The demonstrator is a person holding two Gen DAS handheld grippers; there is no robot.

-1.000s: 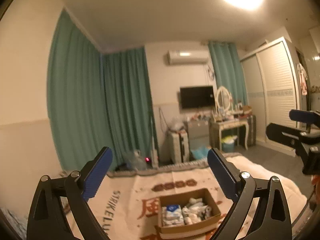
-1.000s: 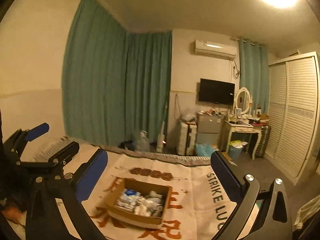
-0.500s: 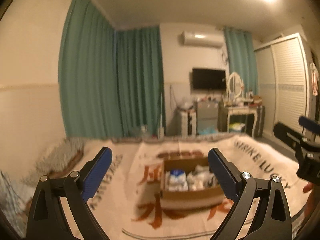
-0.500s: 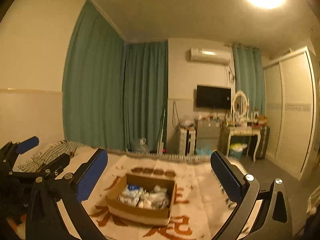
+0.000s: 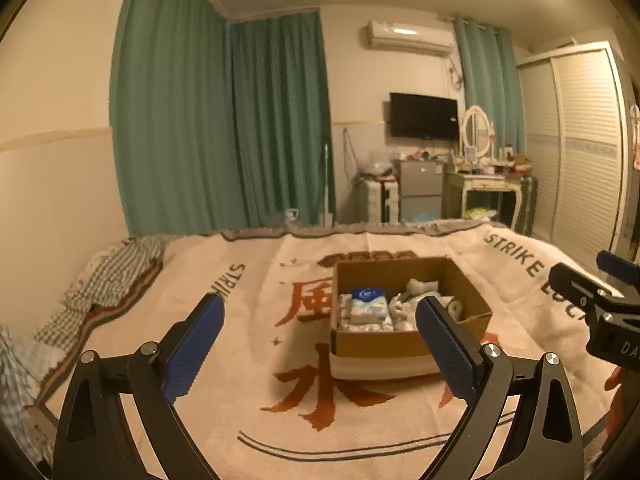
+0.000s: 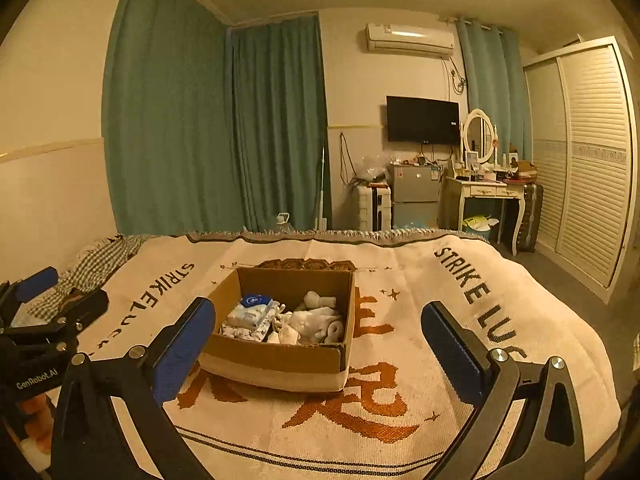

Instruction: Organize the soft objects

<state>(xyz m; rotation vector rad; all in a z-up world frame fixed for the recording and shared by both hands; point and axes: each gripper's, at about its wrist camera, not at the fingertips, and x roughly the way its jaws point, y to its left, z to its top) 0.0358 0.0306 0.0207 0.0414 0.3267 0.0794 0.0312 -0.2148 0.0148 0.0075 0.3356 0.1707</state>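
With both cameras looking down the bed, order left to right: checked cloth (image 5: 116, 276) bunched at the bed's left edge, then the cream blanket (image 5: 256, 280) with red characters and "STRIKE LUCKY" lettering covering the bed, then the cardboard box (image 6: 280, 356) sitting on the blanket near its middle, flaps open. Left tongs (image 5: 320, 344) are spread wide, nothing between the blue pads, held above the blanket just short of the box; in the left wrist view the box (image 5: 404, 344) sits toward the right finger. Right tongs (image 6: 318, 348) are also spread wide and empty, framing the box from the near side, not touching it. Inside the box: a blue-and-white tissue pack (image 6: 252, 312) on the left over patterned packets, and white rolled socks (image 6: 316, 320) piled on the right. Each tool shows at the edge of the other's view, side by side and apart. Past the bed's far end: green curtains (image 6: 192, 120), wall TV (image 6: 422, 120), white dressing table (image 6: 486, 192) with oval mirror, louvred wardrobe (image 6: 588, 152) far right.
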